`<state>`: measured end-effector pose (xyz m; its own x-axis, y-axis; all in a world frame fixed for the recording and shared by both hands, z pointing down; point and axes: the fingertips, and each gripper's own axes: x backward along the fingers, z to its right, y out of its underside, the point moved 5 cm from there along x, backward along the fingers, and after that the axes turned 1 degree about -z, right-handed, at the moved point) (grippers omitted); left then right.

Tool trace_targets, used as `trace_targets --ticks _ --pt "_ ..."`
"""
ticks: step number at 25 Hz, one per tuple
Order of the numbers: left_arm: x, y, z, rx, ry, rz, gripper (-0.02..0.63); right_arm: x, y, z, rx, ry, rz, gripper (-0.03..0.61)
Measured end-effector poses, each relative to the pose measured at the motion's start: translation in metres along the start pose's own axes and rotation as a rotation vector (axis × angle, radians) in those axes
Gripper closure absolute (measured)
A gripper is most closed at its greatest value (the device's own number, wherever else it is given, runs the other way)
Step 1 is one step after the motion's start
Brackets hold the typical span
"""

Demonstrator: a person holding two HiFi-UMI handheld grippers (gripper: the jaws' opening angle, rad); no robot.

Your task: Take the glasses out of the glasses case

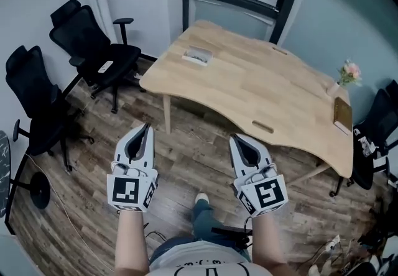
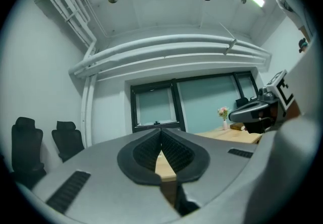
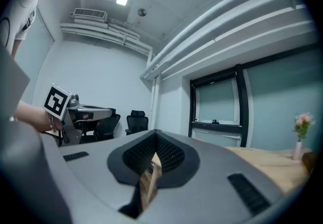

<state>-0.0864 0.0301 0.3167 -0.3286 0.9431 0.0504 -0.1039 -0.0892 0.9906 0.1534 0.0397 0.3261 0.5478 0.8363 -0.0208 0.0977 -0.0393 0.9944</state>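
- Grey two-jaw left gripper [image 1: 147,127], marker cube at rear. Jaws together, tips meeting, nothing between. Held level over brown wood-plank floor [image 1: 186,163], short of the table edge.
- Grey two-jaw right gripper [image 1: 235,139], alongside at 3 o'clock, apart from the first. Jaws likewise closed, empty.
- Small pale rectangular glasses case [image 1: 198,55]. Flat on light wooden table with curved edge [image 1: 261,88], near its far-left corner. At 1 o'clock from the left gripper and 11 o'clock from the right gripper, well apart from both. Contents too small to tell.
- Small vase of pink flowers [image 1: 348,74] and brown book [image 1: 342,114]. At the table's right end, 2 to 3 o'clock from the right gripper.
- Two black office chairs [image 1: 93,45]. By the wall, 9 to 11 o'clock from the left gripper.
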Motion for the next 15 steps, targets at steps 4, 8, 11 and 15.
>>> trace_targets --ticks 4,8,11,15 --pt "-0.069 -0.006 -0.002 -0.012 -0.005 0.011 0.597 -0.053 -0.004 0.055 -0.002 -0.019 0.017 0.568" --pt "-0.114 -0.001 -0.002 -0.024 0.009 -0.009 0.597 -0.091 -0.003 0.083 0.026 -0.043 0.012 0.568" --pt "-0.14 0.001 -0.014 -0.021 -0.005 -0.017 0.597 -0.119 -0.003 0.097 0.043 -0.058 0.006 0.568" --pt "-0.18 0.009 -0.035 -0.014 -0.022 -0.025 0.597 -0.161 0.0 0.119 0.052 -0.069 -0.007 0.568"
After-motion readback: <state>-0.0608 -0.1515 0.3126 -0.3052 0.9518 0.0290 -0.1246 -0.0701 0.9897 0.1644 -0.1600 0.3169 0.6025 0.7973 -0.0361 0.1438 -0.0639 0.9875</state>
